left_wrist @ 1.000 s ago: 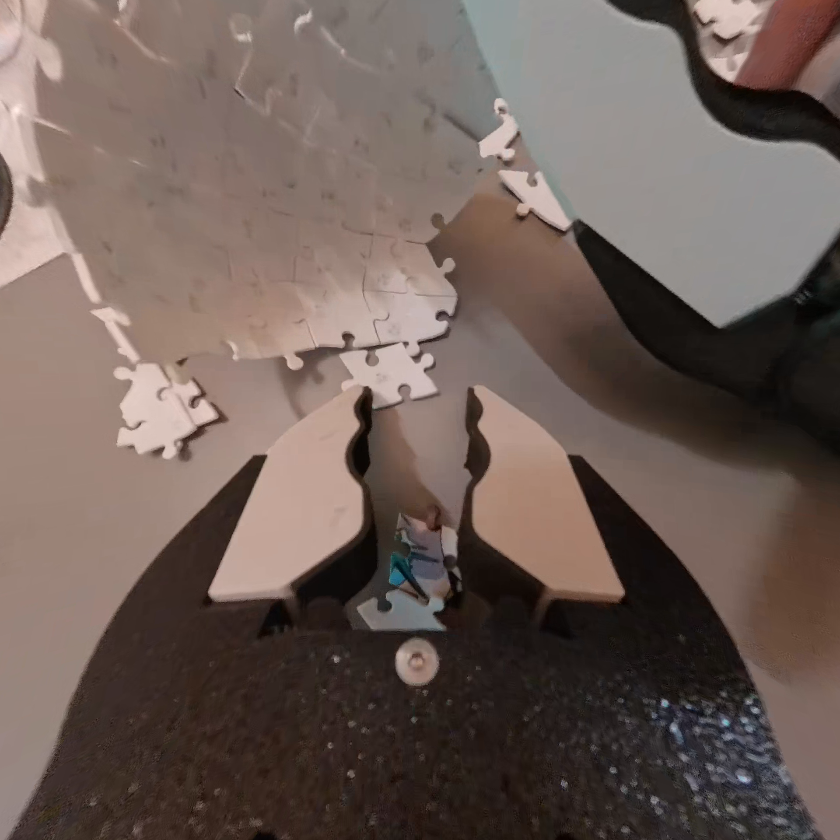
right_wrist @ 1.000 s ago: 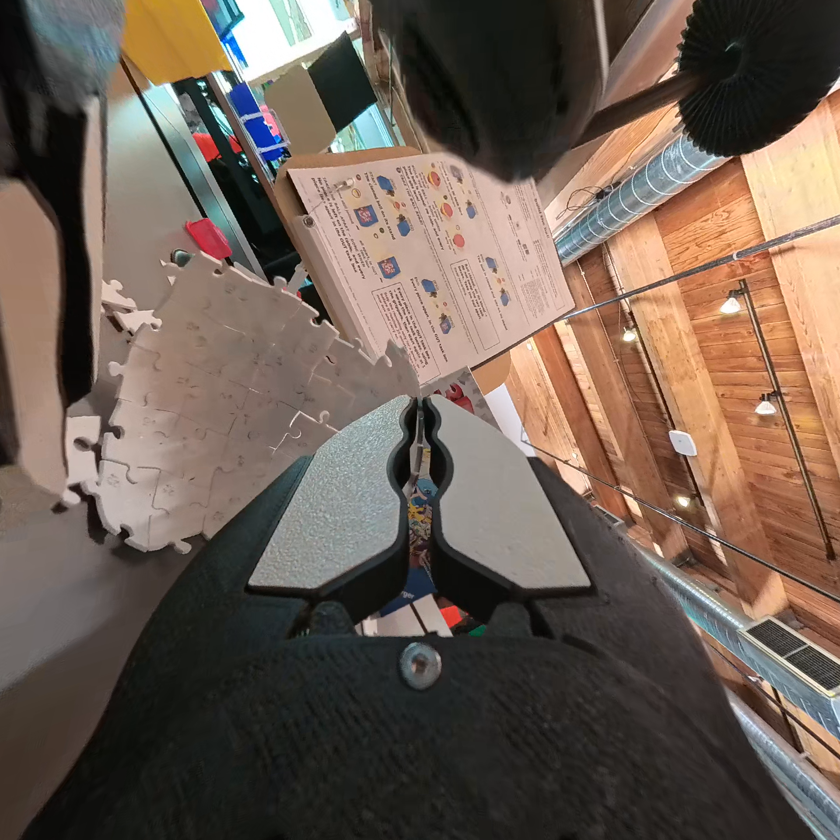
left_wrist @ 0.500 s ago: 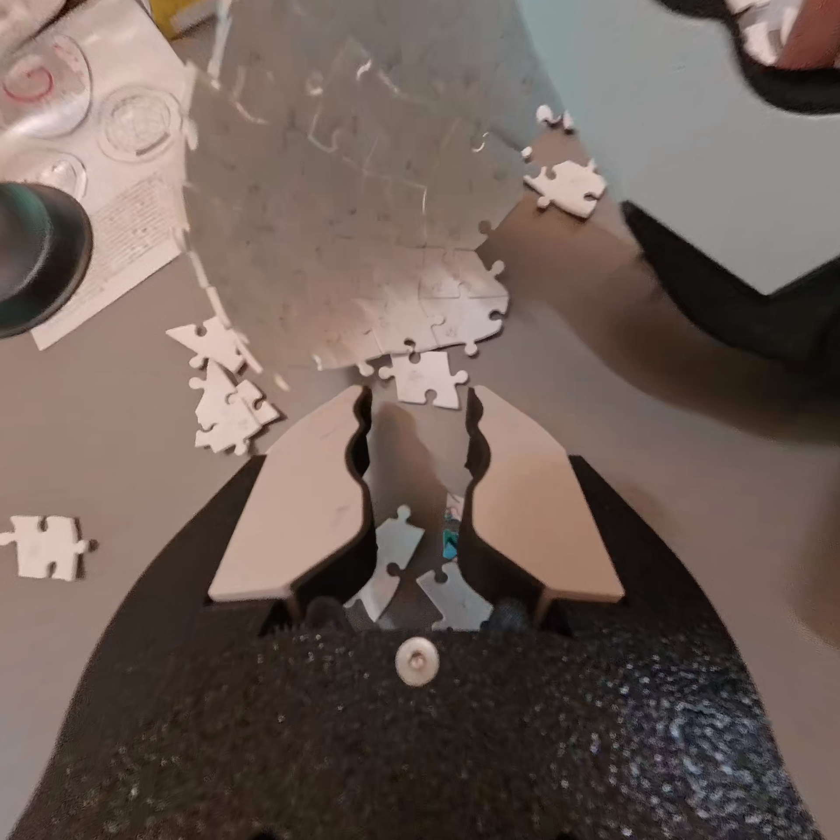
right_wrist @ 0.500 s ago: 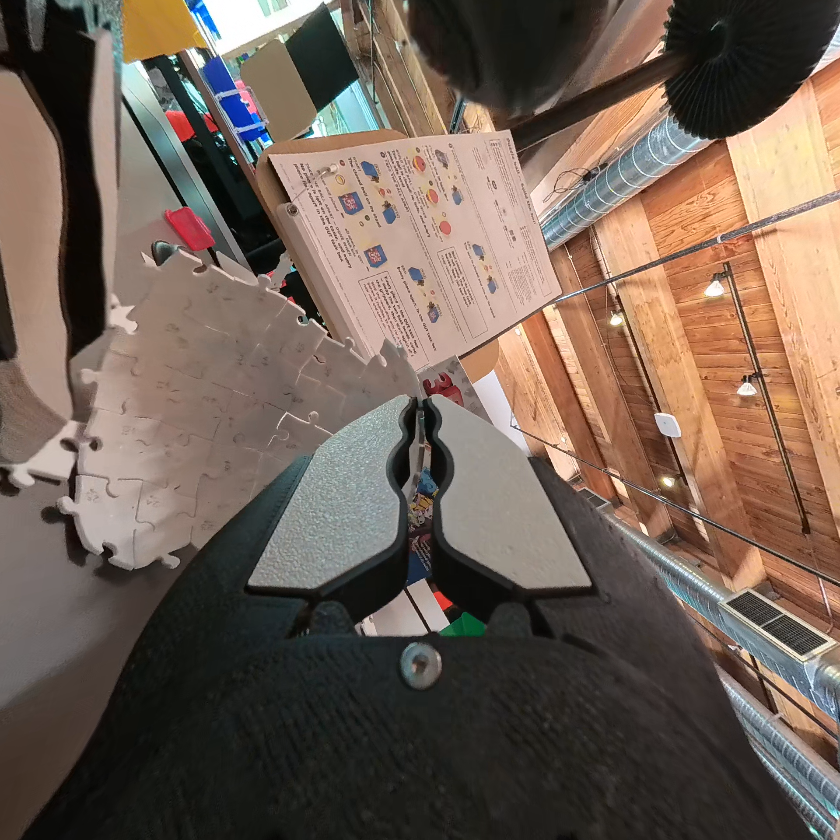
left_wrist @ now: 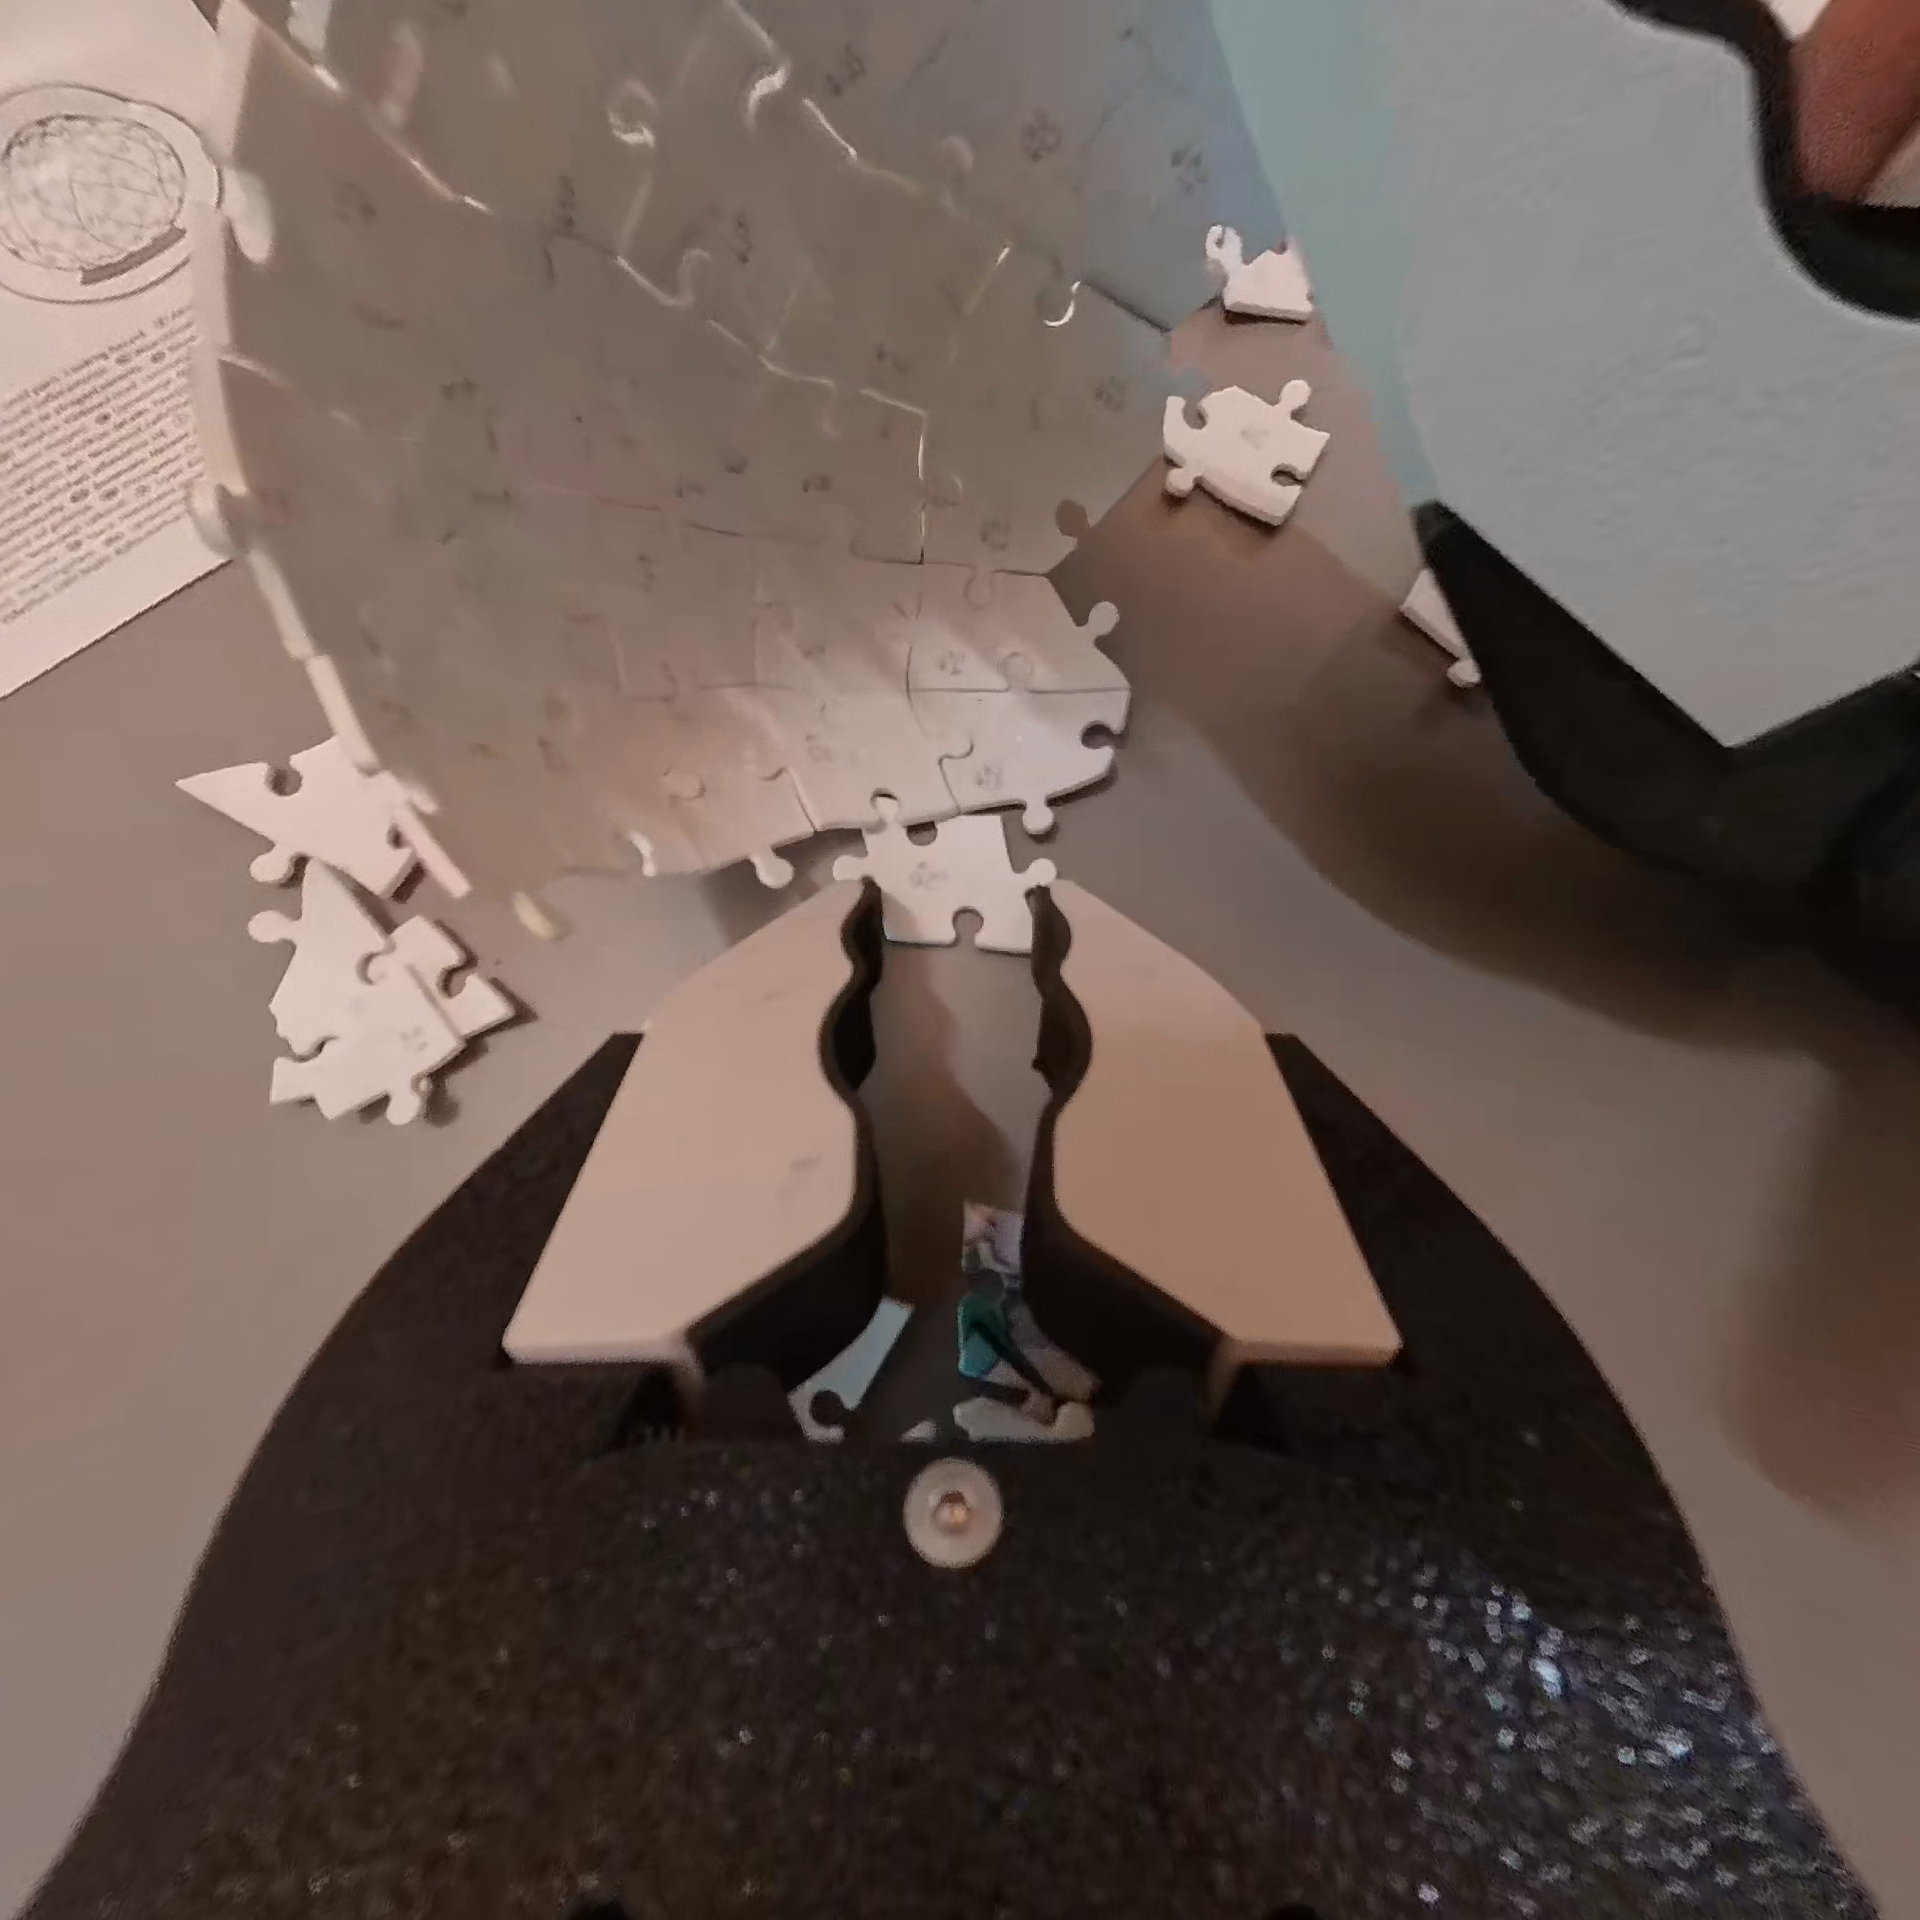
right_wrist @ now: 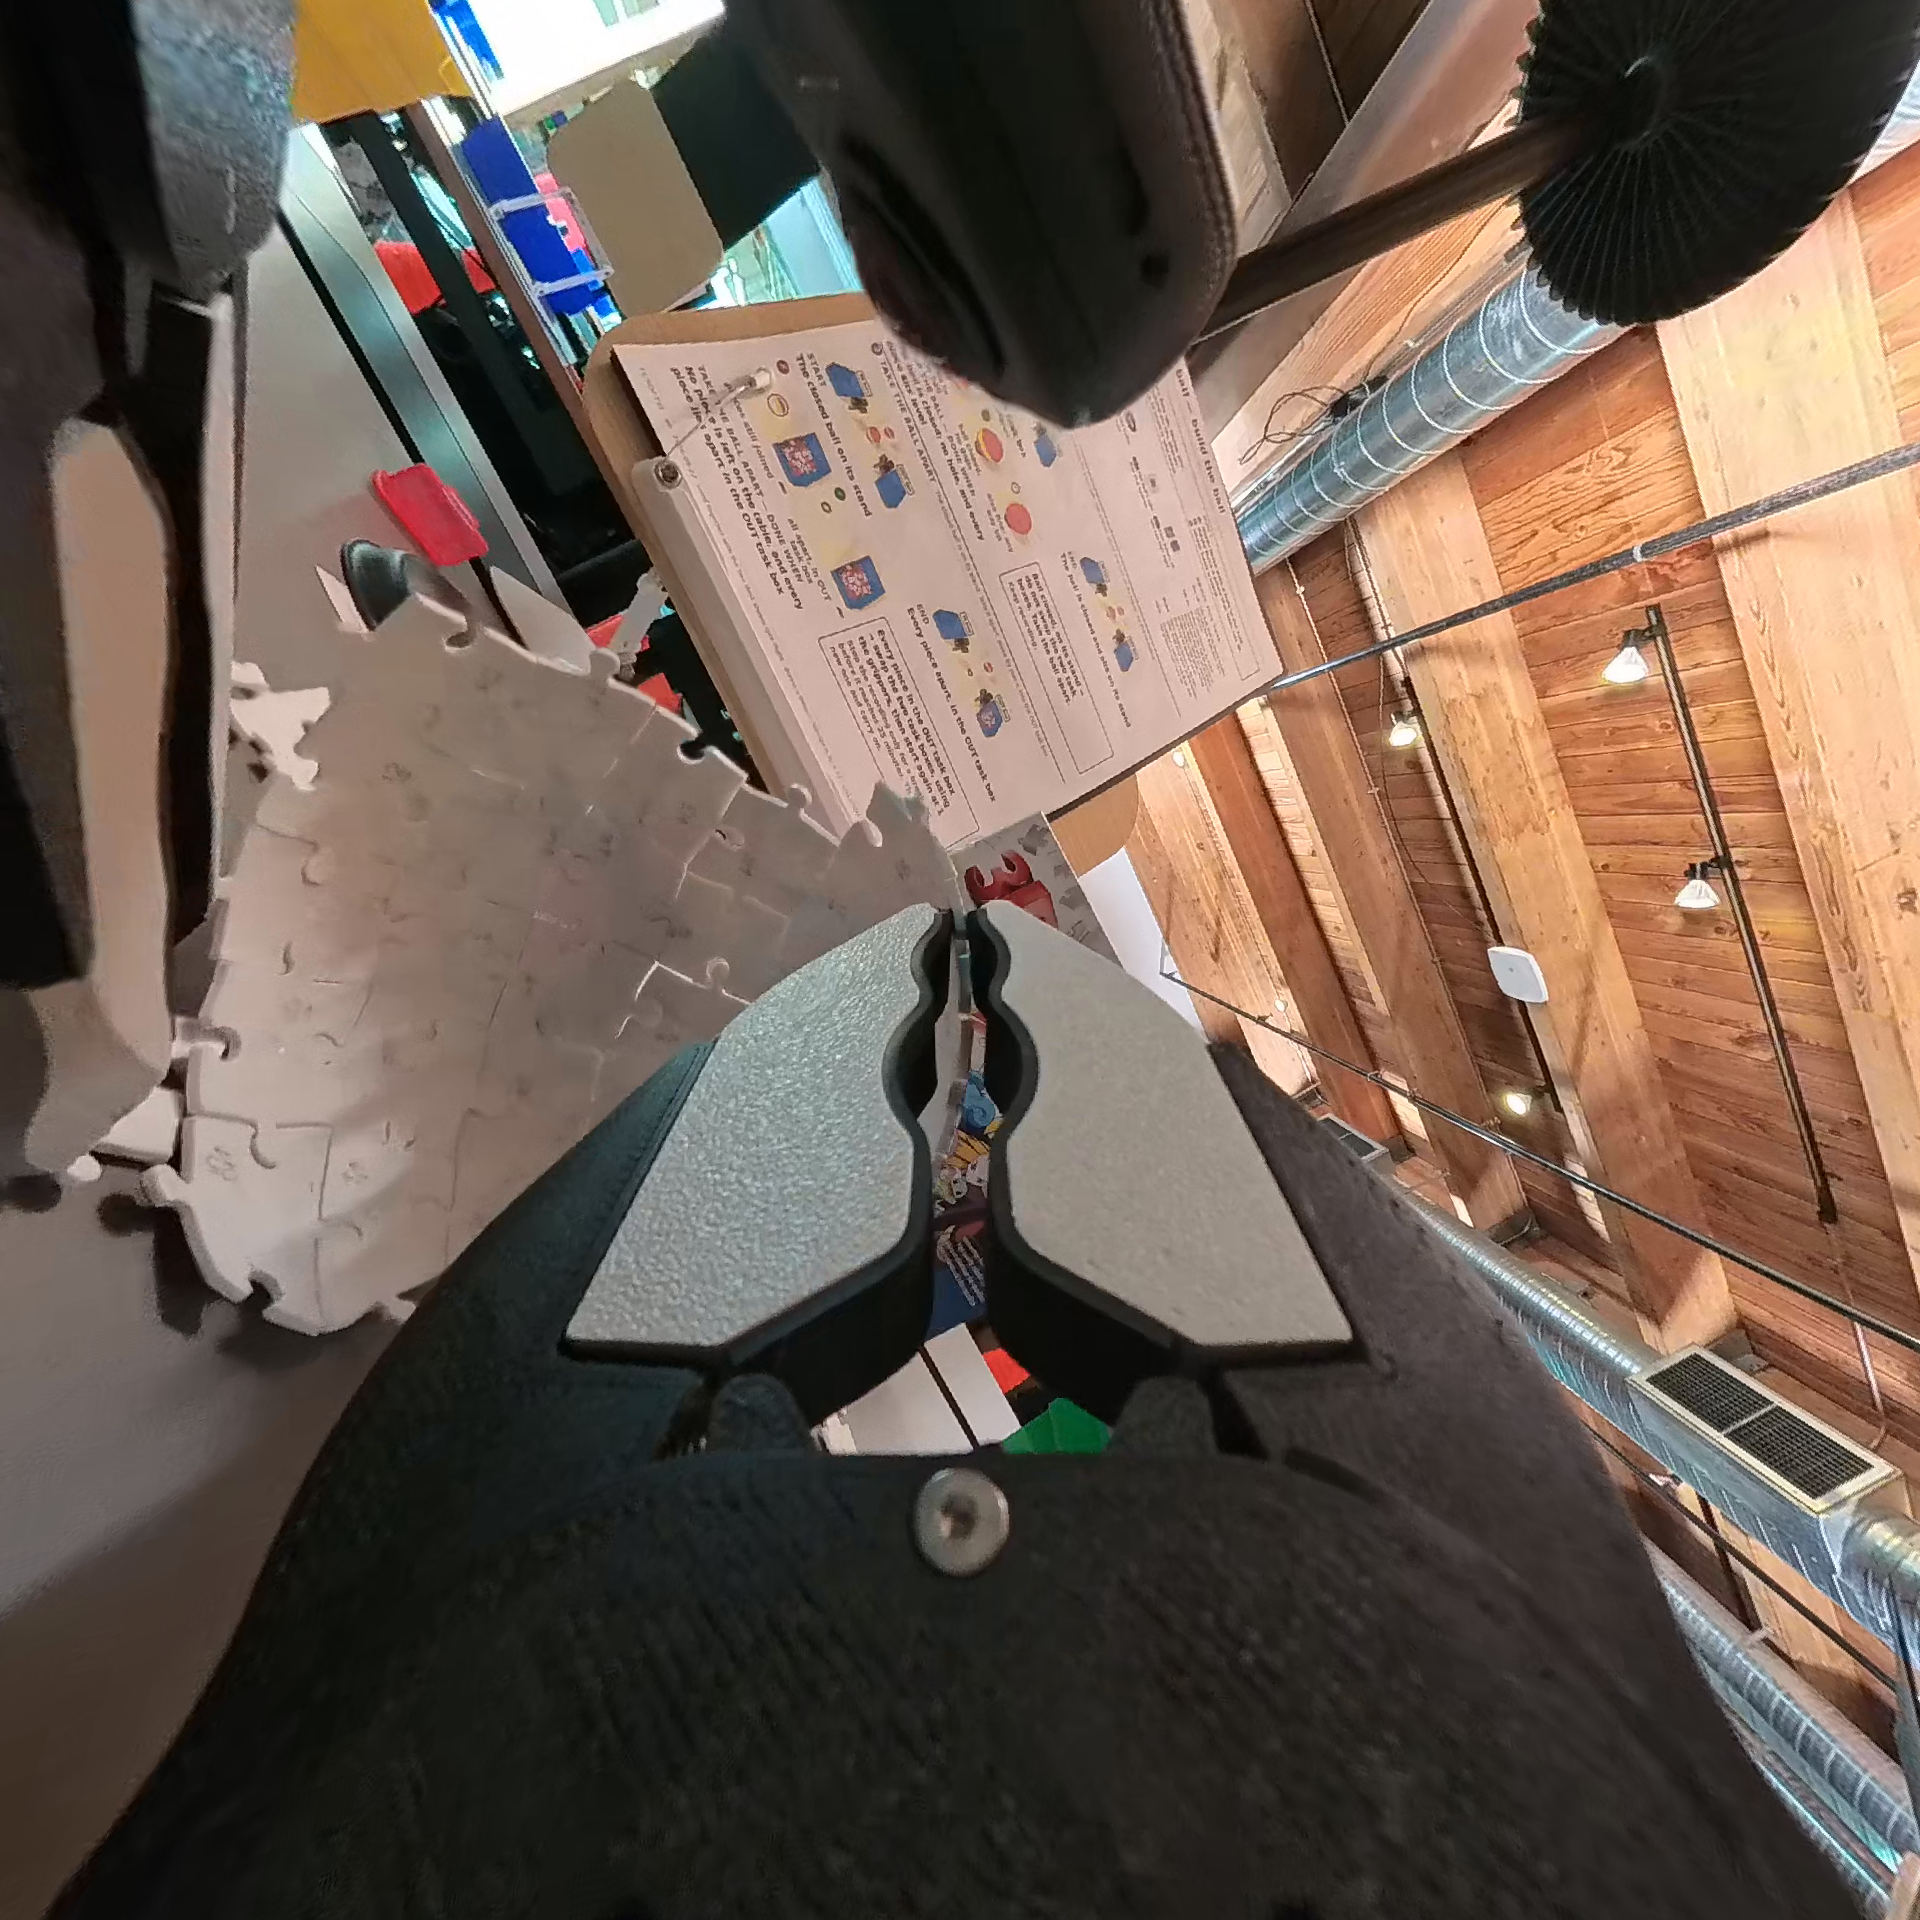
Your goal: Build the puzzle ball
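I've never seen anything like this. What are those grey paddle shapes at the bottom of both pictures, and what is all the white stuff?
No robot here: a person holds a two-finger gripper in each hand, and each picture comes from a camera on one gripper, looking along its fingers. The grey paddles are those fingers.

In the left wrist view, the left gripper is open and empty above a grey table, pointing at a loose puzzle piece. More loose pieces lie face down nearby, beside a printed sheet.

The big white curved sheet is the half-built puzzle ball, seen from its blank inner side. In the right wrist view, the right gripper is shut on the rim of this shell, holding it up. That camera is tilted, so it also catches an instruction board and a wooden ceiling.
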{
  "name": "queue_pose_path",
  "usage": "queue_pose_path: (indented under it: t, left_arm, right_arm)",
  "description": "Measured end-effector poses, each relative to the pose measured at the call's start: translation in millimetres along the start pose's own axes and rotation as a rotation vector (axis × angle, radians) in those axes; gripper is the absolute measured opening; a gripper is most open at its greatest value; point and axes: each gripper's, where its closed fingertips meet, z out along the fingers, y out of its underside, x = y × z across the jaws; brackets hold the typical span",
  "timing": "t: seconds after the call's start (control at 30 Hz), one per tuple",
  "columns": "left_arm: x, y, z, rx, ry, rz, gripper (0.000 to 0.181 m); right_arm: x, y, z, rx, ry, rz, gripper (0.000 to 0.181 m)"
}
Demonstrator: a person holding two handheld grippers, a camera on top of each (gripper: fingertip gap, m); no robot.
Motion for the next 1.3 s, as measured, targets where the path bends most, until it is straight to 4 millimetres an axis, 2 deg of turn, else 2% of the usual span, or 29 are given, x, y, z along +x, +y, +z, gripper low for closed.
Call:
queue_pose_path:
  t: [0.2, 0.4, 0.43, 0.47, 0.57, 0.6, 0.7, 0.77, 0.9, 0.97, 1.1, 1.17, 1.3]
  left_arm:
    - [4.7, 0.4, -1.7, 0.012, -0.045, 0.057, 0.026]
    - [15.1, -3.2, -5.9, 0.037, 0.012, 0.037, 0.026]
    - [15.2, -4.4, -6.6, 0.044, 0.010, 0.039, 0.023]
    - [15.6, -6.2, -7.9, 0.056, 0.009, 0.044, 0.000]
    - [17.9, -9.3, -9.9, 0.079, 0.007, 0.033, 0.002]
    - [18.5, -6.6, -8.8, 0.061, 0.003, 0.043, 0.012]
    - [20.4, -2.8, -8.5, 0.052, 0.001, 0.056, 0.023]
    - [10.9, -4.3, -13.6, 0.063, -0.056, 0.051, 0.030]
    - [-40.2, -21.4, -44.8, 0.207, -0.285, 0.037, 0.032]
    - [-55.3, -26.9, -51.8, 0.243, -0.275, -0.010, 0.040]
    - [-60.6, -33.8, -39.5, 0.219, -0.160, -0.064, 0.061]
    - [-55.1, -38.6, -31.9, 0.217, -0.102, -0.076, 0.058]
    - [-46.6, -42.8, -11.9, 0.189, -0.046, -0.112, 0.038]
  right_arm:
    - [-0.8, 5.5, 1.4, -0.018, -0.002, 0.010, 0.004]
    - [1.9, 10.7, 1.9, -0.035, 0.007, 0.038, 0.004]
    - [2.8, 10.9, 1.5, -0.035, 0.010, 0.044, 0.004]
    - [3.4, 11.0, 1.1, -0.035, 0.011, 0.047, 0.004]
    - [3.0, 10.9, 0.2, -0.033, 0.008, 0.047, 0.004]
    - [2.2, 10.7, 0.1, -0.032, 0.006, 0.047, 0.004]
    - [2.5, 9.8, -1.0, -0.023, 0.004, 0.052, 0.004]
    - [4.1, 10.6, -2.7, -0.022, 0.005, 0.064, 0.004]
    - [6.5, 12.5, -3.8, -0.025, 0.010, 0.078, 0.004]
    - [6.4, 11.1, -3.5, -0.021, 0.012, 0.074, 0.004]
    - [6.2, 8.5, -2.4, -0.014, 0.011, 0.075, 0.004]
    - [6.3, 8.4, -2.7, -0.015, 0.012, 0.073, 0.004]
    - [5.1, 7.6, -2.8, -0.014, 0.008, 0.069, 0.004]
